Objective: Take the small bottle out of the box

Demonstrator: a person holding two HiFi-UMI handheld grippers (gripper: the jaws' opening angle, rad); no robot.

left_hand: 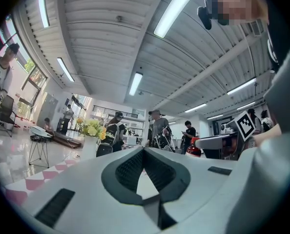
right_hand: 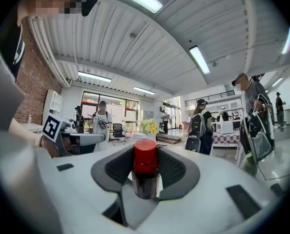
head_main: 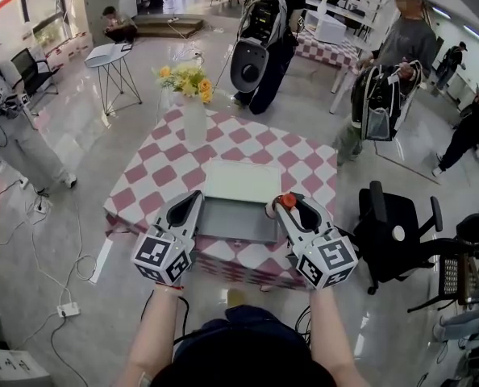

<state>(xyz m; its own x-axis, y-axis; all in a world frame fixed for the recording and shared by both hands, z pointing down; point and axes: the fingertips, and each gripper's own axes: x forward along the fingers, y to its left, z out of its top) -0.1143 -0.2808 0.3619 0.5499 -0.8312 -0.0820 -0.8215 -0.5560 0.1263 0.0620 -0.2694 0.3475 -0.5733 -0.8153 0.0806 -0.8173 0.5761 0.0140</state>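
Right gripper: the right gripper (right_hand: 146,168) is clamped on the small bottle (right_hand: 146,177). Its dark pads press the bottle's body from both sides, and the red cap (right_hand: 146,156) stands up above them.
Left gripper: the left gripper (left_hand: 144,154) has its jaws together at the tips, with nothing between them.
Where the bottle is: it is in the right gripper's grasp, at the right-hand wall of the open grey box (head_main: 233,234). In the head view only the cap shows, just past the jaw tips. That view does not settle whether the base has cleared the rim.
Bottle's long axis: upright, cap on top, standing across the line of the jaws rather than along it.
Bottle relative to gripper: it sits centred between the pads, near their far end, with the dark body running down into the throat of the jaws.
Nearer hand: the right one, which already has the bottle. The left gripper hangs over the box's left wall, well apart from the bottle.
Box: it lies on the pink-and-white checked tablecloth (head_main: 155,172), with its white lid (head_main: 242,180) laid open on the far side. Its floor looks bare.
Nearby: a white vase of yellow flowers (head_main: 193,115) stands at the table's far left, away from both grippers.
Step in hand: judging from this, the bottle is gripped and at or above the rim. What remains is to carry it up and rightward, clear of the wall, keeping it upright.
Risk: the base could clip the box wall if it is moved sideways too low.
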